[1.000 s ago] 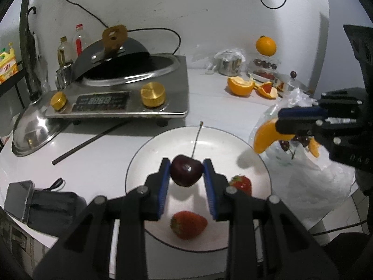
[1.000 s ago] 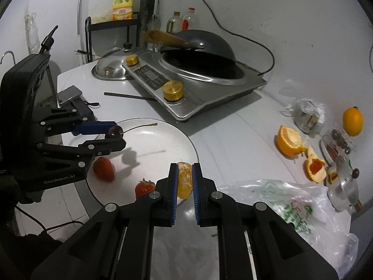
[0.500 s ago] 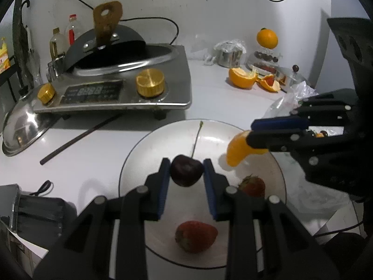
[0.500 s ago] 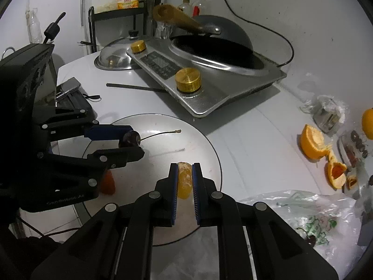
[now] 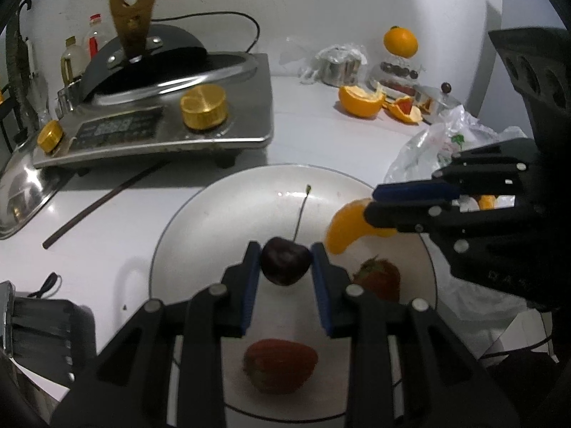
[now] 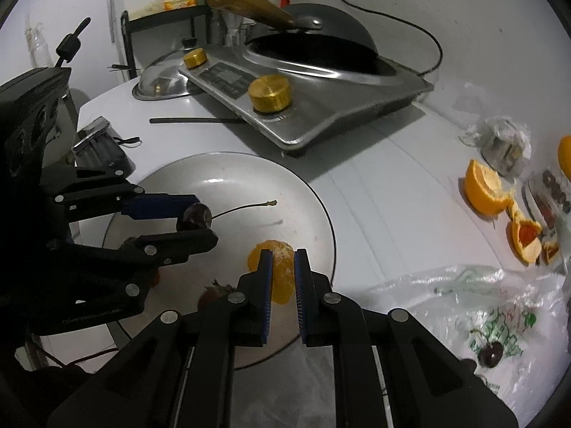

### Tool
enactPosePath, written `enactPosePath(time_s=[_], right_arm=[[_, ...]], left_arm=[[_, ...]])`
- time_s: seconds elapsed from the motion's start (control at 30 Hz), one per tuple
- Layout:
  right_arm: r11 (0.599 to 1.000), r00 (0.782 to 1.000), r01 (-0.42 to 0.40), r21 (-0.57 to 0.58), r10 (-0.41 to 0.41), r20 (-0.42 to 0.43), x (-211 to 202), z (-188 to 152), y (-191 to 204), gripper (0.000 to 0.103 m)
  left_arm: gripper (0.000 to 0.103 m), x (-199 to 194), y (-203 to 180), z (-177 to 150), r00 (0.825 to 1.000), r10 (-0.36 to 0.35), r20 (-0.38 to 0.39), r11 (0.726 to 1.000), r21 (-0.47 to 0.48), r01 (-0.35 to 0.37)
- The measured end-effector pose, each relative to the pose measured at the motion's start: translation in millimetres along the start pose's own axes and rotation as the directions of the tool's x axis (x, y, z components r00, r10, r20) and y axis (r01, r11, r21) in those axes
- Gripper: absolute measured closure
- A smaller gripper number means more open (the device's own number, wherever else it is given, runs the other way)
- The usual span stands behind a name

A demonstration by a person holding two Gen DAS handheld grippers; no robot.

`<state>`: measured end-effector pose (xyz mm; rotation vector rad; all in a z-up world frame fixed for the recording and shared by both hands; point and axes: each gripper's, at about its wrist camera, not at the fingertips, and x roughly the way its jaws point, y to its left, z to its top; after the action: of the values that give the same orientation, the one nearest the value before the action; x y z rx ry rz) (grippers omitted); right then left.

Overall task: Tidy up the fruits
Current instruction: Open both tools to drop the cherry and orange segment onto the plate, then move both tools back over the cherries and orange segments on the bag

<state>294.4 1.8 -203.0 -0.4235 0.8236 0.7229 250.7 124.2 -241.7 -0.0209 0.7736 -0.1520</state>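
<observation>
Over the plate (image 5: pixel 200 228), left gripper (image 5: pixel 285 267) clamps cherry (image 5: pixel 284 265), right gripper (image 6: pixel 283 273) orange segment (image 6: pixel 282 278)

Right gripper (image 6: pixel 283 274) has travelled from above the plastic bag (image 6: pixel 474 306) at the table's right edge to a position over the right part of the white plate (image 6: pixel 228 164); the orange segment (image 6: pixel 280 274) clamped in it has moved with it, from clear of the rim to over the dish, beside the strawberry (image 5: pixel 376 278) near the right rim; left gripper (image 5: pixel 285 267), with its cherry (image 5: pixel 284 265), now sits nearer the induction cooker (image 5: pixel 171 121).
</observation>
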Motion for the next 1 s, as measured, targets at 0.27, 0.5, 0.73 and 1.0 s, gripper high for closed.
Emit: enactPosePath(time_s=[0.27,0.5,0.73,1.0], right_arm=[[1.000,1.000,0.008,0.025,-0.007,-0.027,1.9,-4.0,-5.0,0.087],[0.998,1.000,0.016,0.060,-0.016,0.003,-14.5,-7.7,-11.0,0.073],[0.996,0.999,0.036,0.085,-0.039,0.036,-39.4,-18.3,-23.8,0.073],[0.991,0.995,0.062,0.122,-0.071,0.073,-67.8,-33.2,-42.9,0.072]], left_arm=[[0.072,-1.7,-5.3,1.3,1.000,0.001,-0.004,1.000,-0.020,-0.001],[0.068,-11.9,-14.7,5.8,1.000,0.023,0.003,1.000,-0.005,-0.023],[0.044,-23.7,-29.1,8.7,0.999,0.019,0.026,1.000,-0.011,-0.019],[0.044,-31.2,-52.8,12.6,0.999,0.029,0.032,0.999,0.019,-0.029]])
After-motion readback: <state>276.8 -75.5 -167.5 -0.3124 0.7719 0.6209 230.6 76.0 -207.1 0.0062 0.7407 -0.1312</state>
